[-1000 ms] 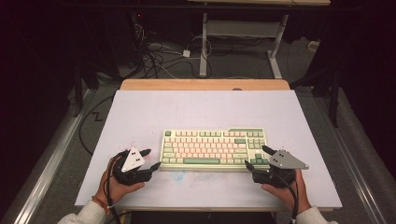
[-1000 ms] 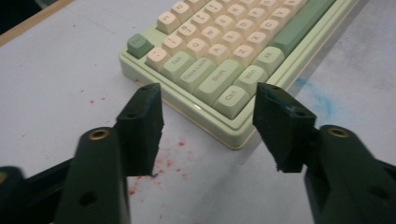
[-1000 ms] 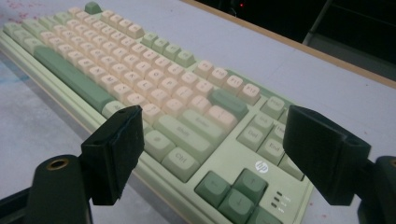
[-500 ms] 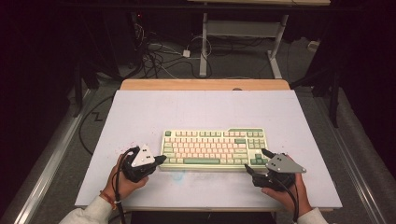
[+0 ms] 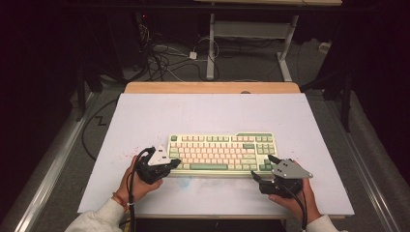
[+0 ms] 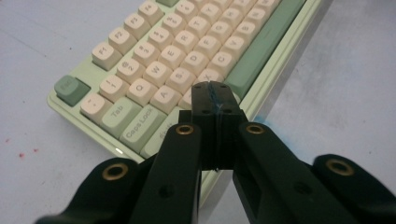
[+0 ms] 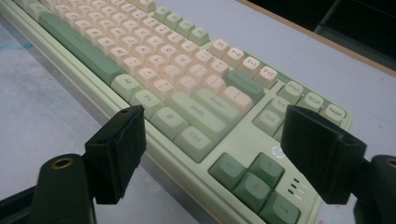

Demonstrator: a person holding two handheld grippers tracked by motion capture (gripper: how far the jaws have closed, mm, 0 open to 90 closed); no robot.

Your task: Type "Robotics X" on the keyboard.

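Observation:
A pale green keyboard (image 5: 222, 152) with cream and green keys lies in the middle of the white table mat (image 5: 203, 116). My left gripper (image 5: 174, 162) is shut with nothing between its jaws. Its tip hovers at the keyboard's left front corner. In the left gripper view the closed tips (image 6: 214, 91) sit over the lower left keys of the keyboard (image 6: 177, 56). My right gripper (image 5: 262, 166) stands open at the right front corner. In the right gripper view its jaws (image 7: 219, 140) stand on either side of the Ctrl and arrow keys of the keyboard (image 7: 177, 70) without touching them.
The mat covers a wooden table whose far edge (image 5: 212, 87) shows bare. Cables (image 5: 164, 58) and white desk legs (image 5: 211, 48) lie on the dark floor beyond. A blue smudge (image 5: 183, 181) and red specks (image 5: 126, 157) mark the mat near the keyboard.
My left gripper has moved right, up to the keyboard's left front corner, and its jaws have come together. The right gripper has stayed where it was.

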